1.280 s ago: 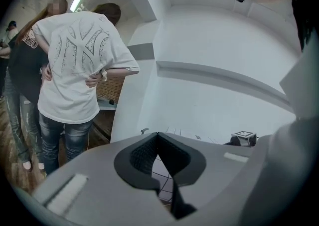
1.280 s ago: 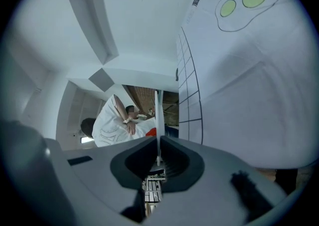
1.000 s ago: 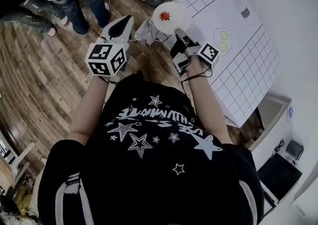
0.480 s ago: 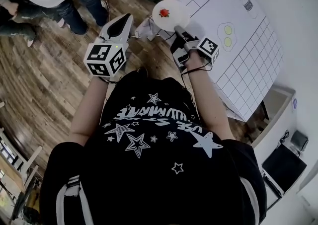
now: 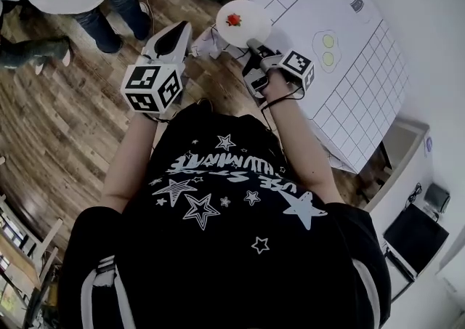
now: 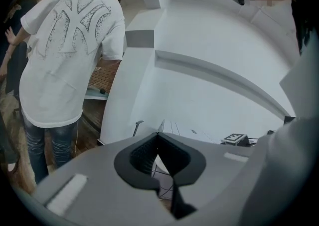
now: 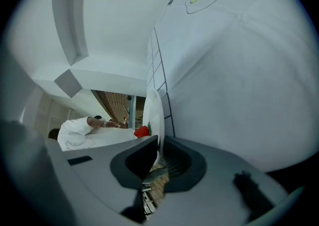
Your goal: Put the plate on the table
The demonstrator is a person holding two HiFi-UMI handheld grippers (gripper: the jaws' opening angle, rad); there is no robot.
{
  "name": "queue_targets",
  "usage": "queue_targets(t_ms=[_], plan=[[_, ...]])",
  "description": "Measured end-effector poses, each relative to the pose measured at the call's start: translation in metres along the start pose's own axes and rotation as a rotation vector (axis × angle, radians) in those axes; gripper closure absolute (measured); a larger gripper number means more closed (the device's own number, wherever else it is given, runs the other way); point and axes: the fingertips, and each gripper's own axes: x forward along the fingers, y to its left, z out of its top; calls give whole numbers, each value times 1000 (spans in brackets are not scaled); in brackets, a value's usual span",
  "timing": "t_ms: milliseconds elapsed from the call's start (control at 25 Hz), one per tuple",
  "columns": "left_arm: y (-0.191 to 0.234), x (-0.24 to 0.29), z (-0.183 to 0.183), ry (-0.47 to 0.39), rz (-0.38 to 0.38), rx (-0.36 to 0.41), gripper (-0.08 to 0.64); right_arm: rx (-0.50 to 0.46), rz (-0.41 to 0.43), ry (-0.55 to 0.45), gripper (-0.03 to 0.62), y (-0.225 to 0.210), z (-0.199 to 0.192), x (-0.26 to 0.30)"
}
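Right gripper view, right tool (image 7: 157,162) clenched on plate (image 7: 153,115) rim, plate edge-on ahead, left tool (image 6: 159,157) closed empty.

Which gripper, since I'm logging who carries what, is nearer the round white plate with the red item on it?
Right. The right gripper is shut on the rim of the round white plate; the left gripper is shut, empty, apart to its left.

Evenly, brightly lit; shadows are softened. Gripper views are fisheye-bent, w/ corners vignetted black.
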Motion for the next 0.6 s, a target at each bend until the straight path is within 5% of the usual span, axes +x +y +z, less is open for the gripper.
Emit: queue_targets(t_ms=[600], plan=[[-10, 1, 2, -1, -14, 19, 551, 58, -30, -7, 489, 0, -6, -5]])
